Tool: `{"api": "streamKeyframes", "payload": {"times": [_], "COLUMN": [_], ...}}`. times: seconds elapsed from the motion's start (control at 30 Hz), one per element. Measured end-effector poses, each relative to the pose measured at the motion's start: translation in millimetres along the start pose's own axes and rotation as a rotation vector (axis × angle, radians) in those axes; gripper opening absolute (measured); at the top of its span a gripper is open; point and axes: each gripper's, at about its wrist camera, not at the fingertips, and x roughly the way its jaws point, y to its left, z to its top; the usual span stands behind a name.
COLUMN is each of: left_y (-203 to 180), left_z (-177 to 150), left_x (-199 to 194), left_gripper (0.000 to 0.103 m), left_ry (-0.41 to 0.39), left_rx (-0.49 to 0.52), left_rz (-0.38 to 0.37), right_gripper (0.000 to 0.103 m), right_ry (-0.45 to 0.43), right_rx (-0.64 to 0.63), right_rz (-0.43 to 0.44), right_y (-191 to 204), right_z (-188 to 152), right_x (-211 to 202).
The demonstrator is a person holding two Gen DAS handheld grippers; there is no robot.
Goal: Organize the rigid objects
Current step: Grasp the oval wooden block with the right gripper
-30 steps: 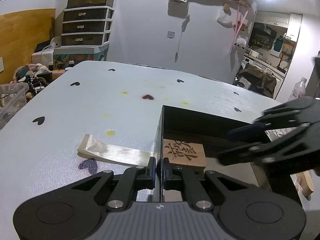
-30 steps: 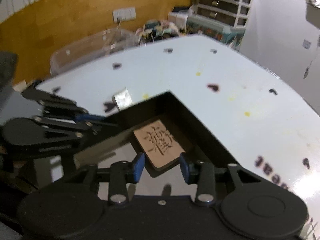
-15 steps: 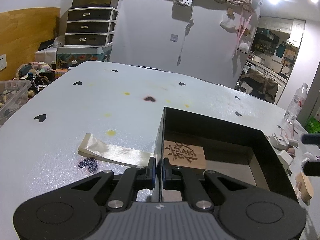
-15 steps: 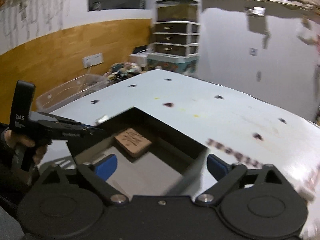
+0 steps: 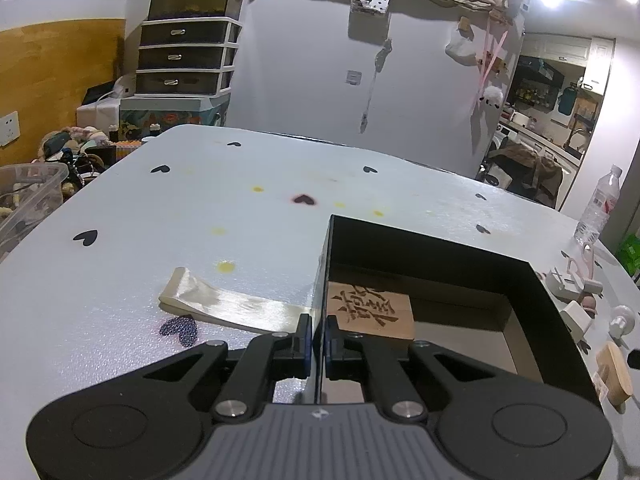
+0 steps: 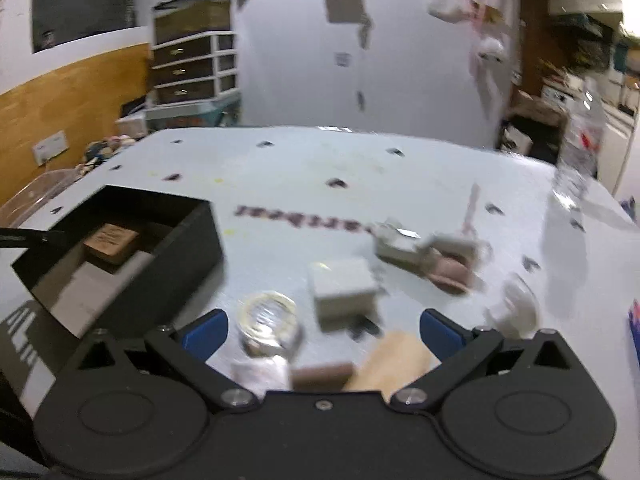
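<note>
Now your right hand-held gripper (image 6: 322,330) has let go of the wooden block (image 6: 110,242) in the box (image 6: 188,248) and hangs open over the clutter. Your left hand-held gripper (image 5: 317,336) stays clamped on the box wall, so pick the next piece.

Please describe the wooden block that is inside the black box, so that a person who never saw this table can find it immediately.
Find the black open-topped box on the white table printed with small dark hearts. On its floor, in the corner nearest the left tongs pinching the box wall, lies a flat tan wooden block. It is the only thing in the box and has dark characters carved on top, unlike the plain pieces outside.
</note>
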Motion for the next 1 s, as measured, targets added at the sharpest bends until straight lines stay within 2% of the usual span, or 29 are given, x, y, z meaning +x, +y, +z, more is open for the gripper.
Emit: {"api": "streamKeyframes", "payload": {"times": [0.17,0.33,0.5,0.6,0.77,1.0], "left_y": [-0.9,-1.3,-2.9,-4.6,-5.1,-5.6], "left_z": [0.8,2.3,5.5,6.1,6.4,6.3], "left_x": [0.2,1.3,3.2,3.2,2.4,2.5], "left_gripper": [0.005,0.005,0.005,0.005,0.005,0.005], "left_ry": [0.000,0.001,-0.002,-0.006,-0.010,-0.009], "left_rx": [-0.008,-0.015,-0.018,-0.018,-0.026,-0.025], "left_rz": [0.006,0.011,0.022,0.030,0.033,0.035], "right_gripper": [0.103,0.103,0.103,0.103,0.102,0.100], "right_ry": [0.012,0.031,0.151,0.226,0.275,0.286], "right_rx": [0.027,-0.049,-0.172,-0.235,-0.342,-0.380], "right_rz": [0.082,0.274,0.424,0.479,0.527,0.480], "right_y": [-36.3,-62.5,-68.4,-63.0,-53.8,-47.5], "right_z": [-3.7,5.3,12.1,9.2,-1.3,-14.9], "right_x": [10.6,28.3,58.1,66.0,49.9,27.4]}}
